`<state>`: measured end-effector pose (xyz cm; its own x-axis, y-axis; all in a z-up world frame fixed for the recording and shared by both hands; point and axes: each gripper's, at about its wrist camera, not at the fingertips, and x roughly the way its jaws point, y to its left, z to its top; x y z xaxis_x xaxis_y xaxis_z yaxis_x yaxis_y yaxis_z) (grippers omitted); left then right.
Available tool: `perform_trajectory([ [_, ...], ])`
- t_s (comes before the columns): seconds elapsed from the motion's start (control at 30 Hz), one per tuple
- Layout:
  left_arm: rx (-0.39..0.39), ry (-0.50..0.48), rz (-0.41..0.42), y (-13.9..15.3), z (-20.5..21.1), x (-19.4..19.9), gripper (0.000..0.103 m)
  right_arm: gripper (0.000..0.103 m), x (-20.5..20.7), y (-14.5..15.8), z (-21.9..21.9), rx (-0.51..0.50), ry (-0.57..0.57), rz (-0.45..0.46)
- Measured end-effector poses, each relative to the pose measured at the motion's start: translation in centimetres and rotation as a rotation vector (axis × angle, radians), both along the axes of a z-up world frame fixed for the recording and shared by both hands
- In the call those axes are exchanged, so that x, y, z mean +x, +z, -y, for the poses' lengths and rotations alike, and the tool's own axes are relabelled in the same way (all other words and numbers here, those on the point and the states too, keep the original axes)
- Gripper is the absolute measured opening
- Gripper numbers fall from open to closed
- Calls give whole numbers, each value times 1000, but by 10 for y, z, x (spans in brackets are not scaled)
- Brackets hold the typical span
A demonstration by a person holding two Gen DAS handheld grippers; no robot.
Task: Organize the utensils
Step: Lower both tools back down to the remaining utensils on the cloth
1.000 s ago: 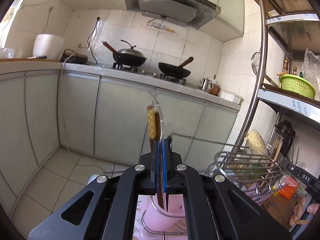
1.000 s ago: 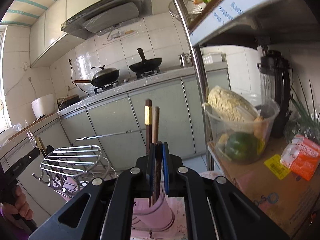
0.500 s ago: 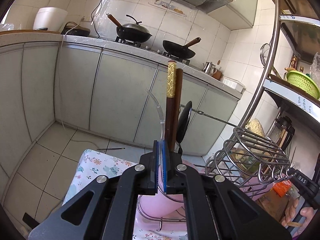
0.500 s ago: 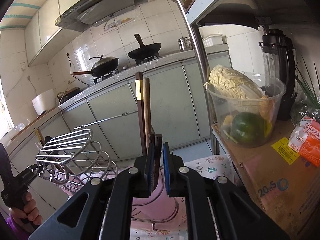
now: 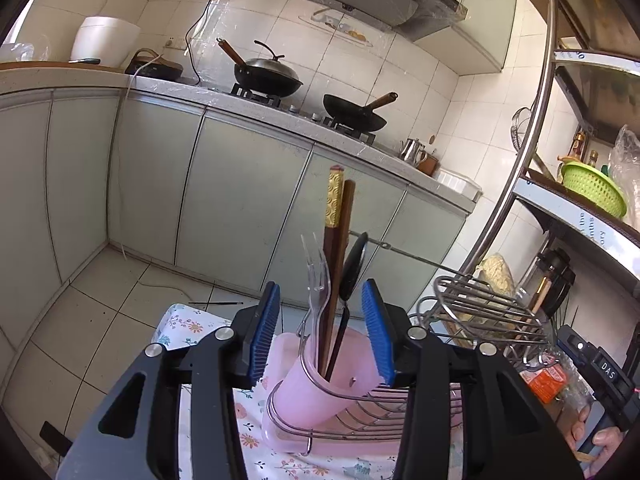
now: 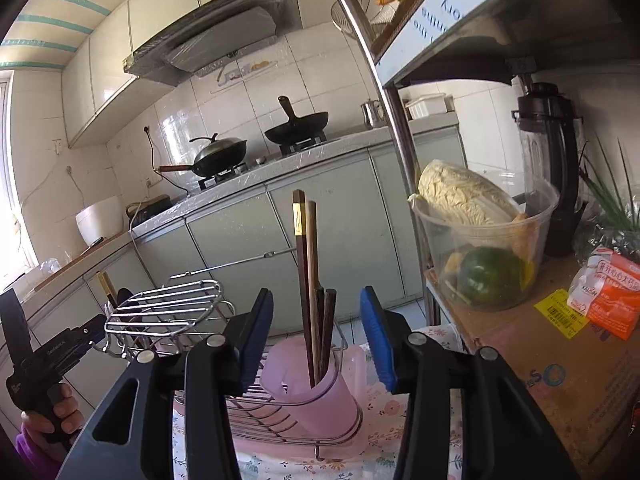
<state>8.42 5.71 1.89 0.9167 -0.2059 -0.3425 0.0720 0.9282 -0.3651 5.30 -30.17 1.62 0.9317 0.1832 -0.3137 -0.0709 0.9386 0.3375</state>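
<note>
Now chopsticks (image 6: 308, 280) between parted jaws.

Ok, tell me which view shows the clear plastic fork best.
The left wrist view. There the fork stands in the pink cup beside the chopsticks and a black spoon, tines up. In the right wrist view I cannot make the fork out.

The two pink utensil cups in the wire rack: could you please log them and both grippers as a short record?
left gripper: open, jaws just opened, holding nothing
left cup: clear plastic fork, chopsticks, black spoon
right gripper: open, jaws just opened, holding nothing
right cup: dark chopsticks only
wire rack: holds both cups
</note>
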Motion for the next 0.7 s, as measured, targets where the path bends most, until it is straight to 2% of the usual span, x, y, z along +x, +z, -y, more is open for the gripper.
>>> perform_trajectory([
  [0.27,36,-38,6,11,12,-35,43,45,-24,-4,-8,-9,64,-88],
  [0.47,88,-75,-28,7,24,-61,46,45,-47,-12,-27,-91,81,-120],
  [0.53,106,-94,-40,3,29,-68,51,45,-55,-15,-34,-101,91,-130],
  [0.7,109,-151,-104,-11,40,-82,52,45,-67,-29,-46,-107,126,-182],
])
